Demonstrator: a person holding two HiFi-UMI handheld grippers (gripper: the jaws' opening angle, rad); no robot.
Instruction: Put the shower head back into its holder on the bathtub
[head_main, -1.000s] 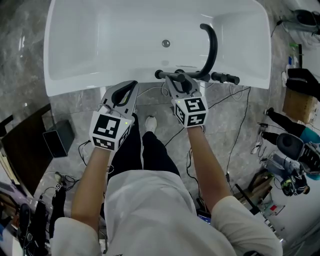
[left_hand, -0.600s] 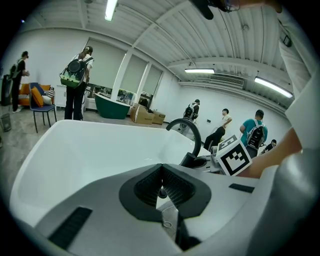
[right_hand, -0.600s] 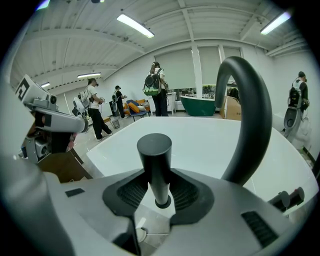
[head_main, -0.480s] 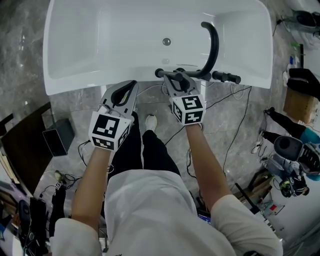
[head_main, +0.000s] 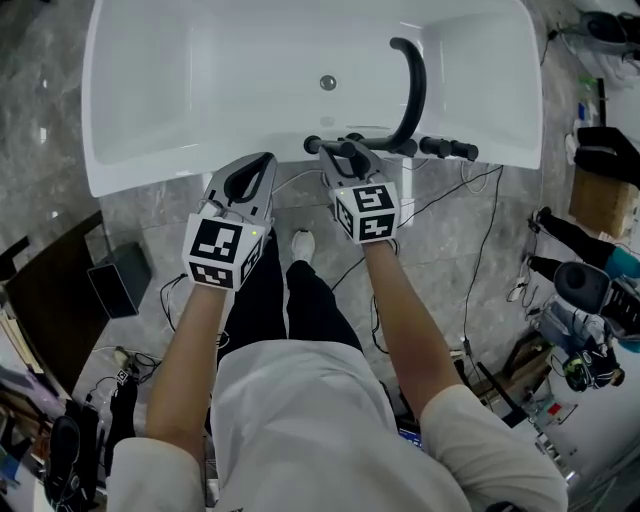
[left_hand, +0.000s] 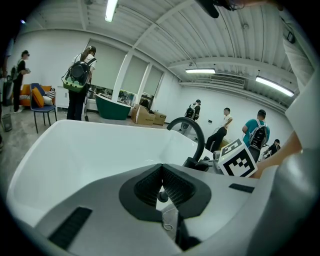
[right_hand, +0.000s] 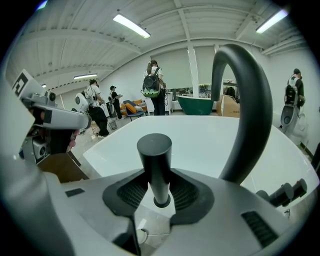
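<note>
Black and cylindrical, the stick-shaped shower head (right_hand: 156, 160) stands upright between the half-open jaws of the right gripper (right_hand: 156, 182), whose ribbed pads press on both its sides. Only the right gripper view shows this grip. In the head view the right gripper (head_main: 347, 158) covers the shower head at the near rim of the glossy white bathtub (head_main: 200, 90), in the upper middle of the frame. Its lower end seems to sit in a dark ring, but whether that is the holder is hard to tell. The left gripper view shows the left gripper (left_hand: 161, 172) with jaws together and nothing in them. From above it (head_main: 255, 170) hovers over the grey marble floor (head_main: 150, 210), just beside the tub's rim and left of the right one. The black arched spout (head_main: 415, 85) rises right of the shower head and fills the right side of the right gripper view. Black knobs (head_main: 450, 150) line the rim further right. Thin cables (head_main: 470, 230) trail over the floor below. The gripper views also show people standing in the hall beyond the tub.
</note>
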